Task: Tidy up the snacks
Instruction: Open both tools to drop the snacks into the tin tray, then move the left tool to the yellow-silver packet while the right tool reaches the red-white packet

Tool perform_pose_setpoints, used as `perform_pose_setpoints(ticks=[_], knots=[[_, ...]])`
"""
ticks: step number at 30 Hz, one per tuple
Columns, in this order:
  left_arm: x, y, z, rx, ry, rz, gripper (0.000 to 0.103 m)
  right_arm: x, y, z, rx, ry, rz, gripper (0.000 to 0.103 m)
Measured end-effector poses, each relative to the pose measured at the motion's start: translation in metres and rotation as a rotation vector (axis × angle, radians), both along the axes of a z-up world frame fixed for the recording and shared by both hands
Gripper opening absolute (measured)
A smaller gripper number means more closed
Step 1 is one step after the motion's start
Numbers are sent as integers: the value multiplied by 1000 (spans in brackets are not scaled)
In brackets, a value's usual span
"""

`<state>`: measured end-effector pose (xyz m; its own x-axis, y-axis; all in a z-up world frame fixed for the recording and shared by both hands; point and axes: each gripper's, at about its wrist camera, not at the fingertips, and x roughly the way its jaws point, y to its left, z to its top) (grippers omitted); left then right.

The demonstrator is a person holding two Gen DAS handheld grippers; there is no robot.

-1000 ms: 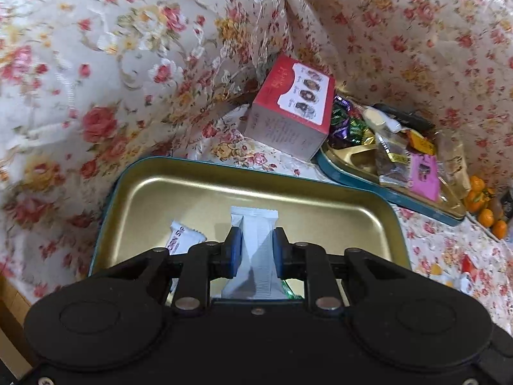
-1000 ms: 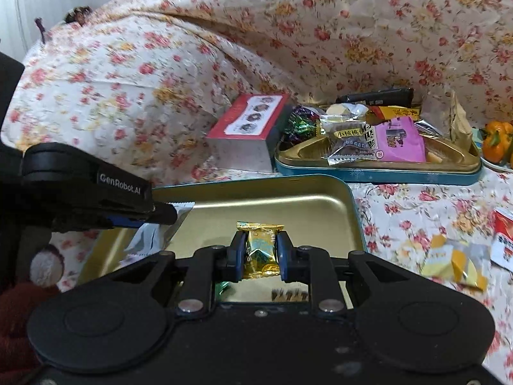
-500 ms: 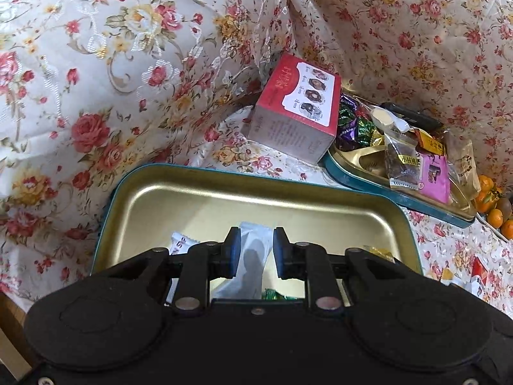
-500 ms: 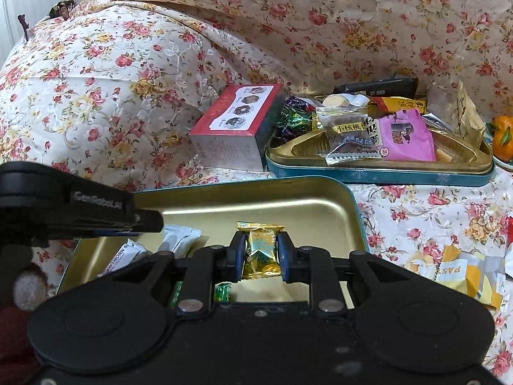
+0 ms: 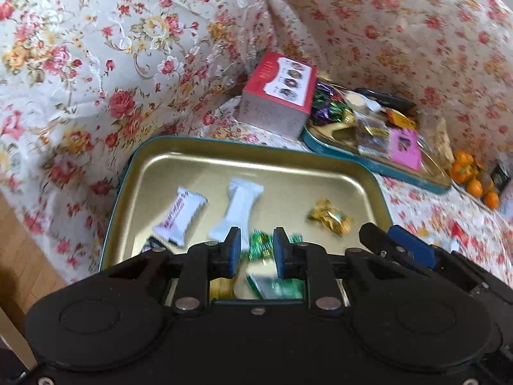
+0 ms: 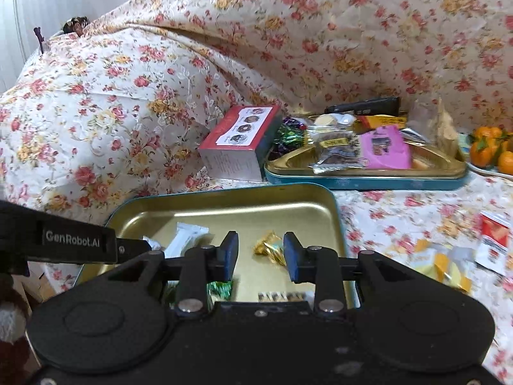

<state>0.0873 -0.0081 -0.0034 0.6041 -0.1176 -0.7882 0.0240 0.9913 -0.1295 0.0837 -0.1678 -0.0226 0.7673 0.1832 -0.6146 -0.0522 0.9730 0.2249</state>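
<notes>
A gold tin tray (image 5: 288,166) with a teal rim (image 6: 224,205) lies near me. In it lie a plain white packet (image 5: 239,207), a white printed packet (image 5: 179,215), a gold-wrapped candy (image 5: 330,218) and green-wrapped candies (image 5: 261,245). My left gripper (image 5: 256,250) is open and empty above the tray's near side, over the green candies. My right gripper (image 6: 261,255) is open and empty just above the gold candy (image 6: 269,248); it also shows at the right in the left wrist view (image 5: 397,243).
A red snack box (image 5: 279,93) stands behind the tray. A second teal tin (image 6: 365,173) at the back right holds several mixed snacks, with a pink packet (image 6: 384,147). Oranges (image 6: 490,150) sit at the far right. Loose packets (image 6: 449,263) lie on the floral cloth to the right.
My left gripper opened and let the plain white packet drop into the tray, then pulled back. My right gripper opened and released the gold candy into the tray.
</notes>
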Motion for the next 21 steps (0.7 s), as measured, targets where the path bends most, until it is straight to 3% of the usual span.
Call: perform_pose_setpoints(ticks=[13,21], knots=[[-65,-75,-11,50,43,-203,29,-115,-66,-10,1,55,-187,33],[-77,-143,-24,72,18,-363,29,-147,-117,-24,-35,67,-340,33]])
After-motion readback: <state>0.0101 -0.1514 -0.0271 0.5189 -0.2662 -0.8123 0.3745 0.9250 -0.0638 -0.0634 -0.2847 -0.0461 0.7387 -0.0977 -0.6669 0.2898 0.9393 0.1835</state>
